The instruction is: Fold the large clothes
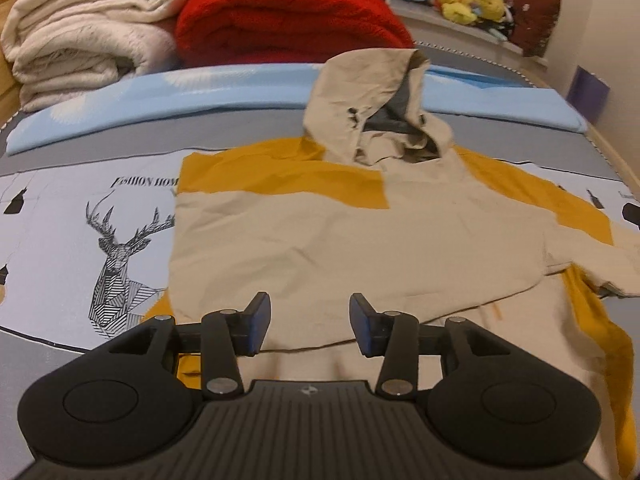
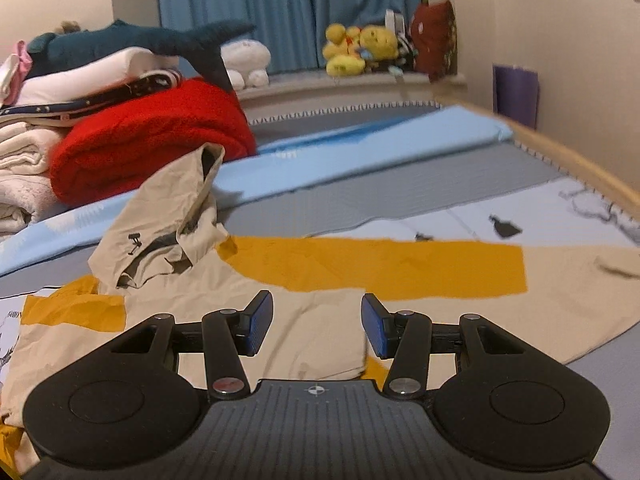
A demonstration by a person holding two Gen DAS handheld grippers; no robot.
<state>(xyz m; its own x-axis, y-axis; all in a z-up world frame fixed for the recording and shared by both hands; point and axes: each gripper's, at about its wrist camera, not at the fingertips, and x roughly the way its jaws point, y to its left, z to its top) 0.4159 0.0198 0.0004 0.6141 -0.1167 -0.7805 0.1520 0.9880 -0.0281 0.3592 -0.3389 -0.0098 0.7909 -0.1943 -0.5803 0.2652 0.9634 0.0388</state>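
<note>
A beige and mustard-yellow hooded jacket (image 1: 340, 232) lies flat on the bed, its hood (image 1: 372, 100) propped up at the far end. Its left side is folded in over the body; the right sleeve (image 1: 580, 216) stretches out to the right. My left gripper (image 1: 310, 322) is open and empty, just above the folded layer's near edge. In the right wrist view the jacket (image 2: 320, 312) lies below my right gripper (image 2: 318, 328), which is open and empty over the body near a folded edge. The hood (image 2: 168, 216) stands at the left and the sleeve (image 2: 560, 288) runs right.
The bed sheet with a deer print (image 1: 116, 252) lies under the jacket. A folded light-blue quilt (image 1: 180, 92) lies across behind the hood. Folded white blankets (image 1: 84, 28) and a red blanket (image 1: 288, 16) are stacked at the far left. The wooden bed rail (image 2: 572, 160) runs along the right.
</note>
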